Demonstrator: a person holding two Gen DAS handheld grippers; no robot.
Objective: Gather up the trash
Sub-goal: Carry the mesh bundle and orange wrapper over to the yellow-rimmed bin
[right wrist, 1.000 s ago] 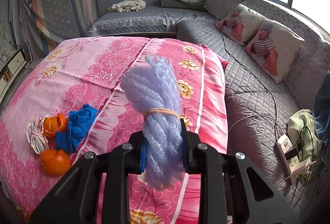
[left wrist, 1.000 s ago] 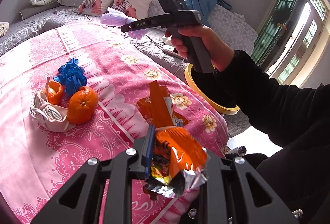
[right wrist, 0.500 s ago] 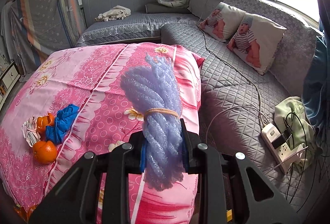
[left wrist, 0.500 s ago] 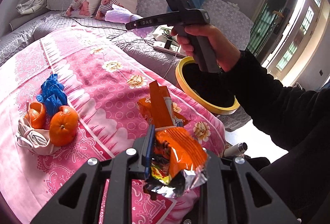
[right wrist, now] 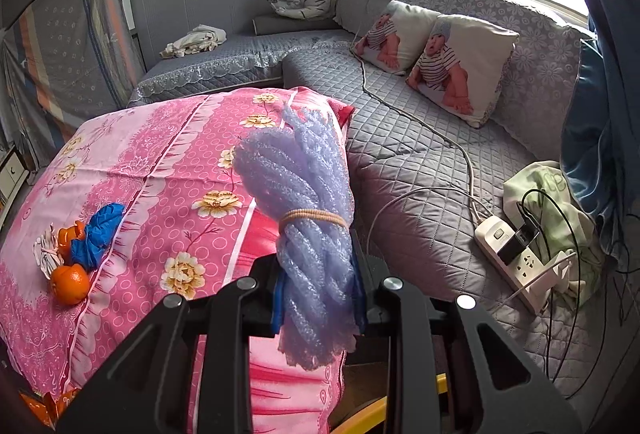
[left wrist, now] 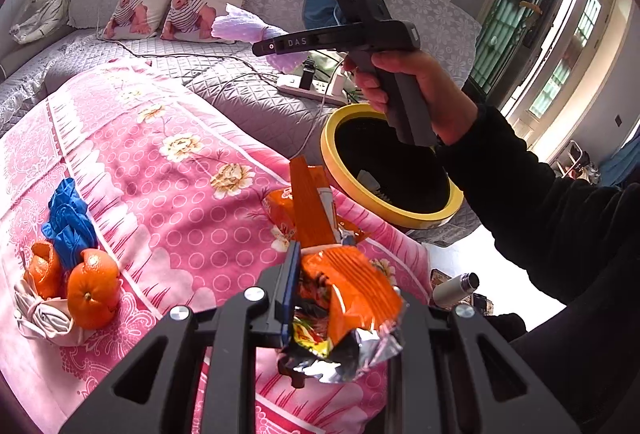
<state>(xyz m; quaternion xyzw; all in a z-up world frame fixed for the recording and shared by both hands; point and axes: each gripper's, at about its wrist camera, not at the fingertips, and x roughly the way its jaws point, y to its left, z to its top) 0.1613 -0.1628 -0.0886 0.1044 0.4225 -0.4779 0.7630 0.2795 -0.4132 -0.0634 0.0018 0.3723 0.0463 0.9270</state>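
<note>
Left hand-held gripper around crumpled orange wrapper

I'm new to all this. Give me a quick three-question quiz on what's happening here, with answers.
1. True or false: the left claw is empty.
2. What does the right claw hold? A) a blue glove B) a purple foam net C) a whole orange
3. What colour is the rim of the bin beside the pink quilt?

Key:
1. False: it is shut on an orange snack wrapper.
2. B: the purple foam net, bound by a rubber band. The blue glove and the whole orange lie on the quilt.
3. Yellow.
</note>
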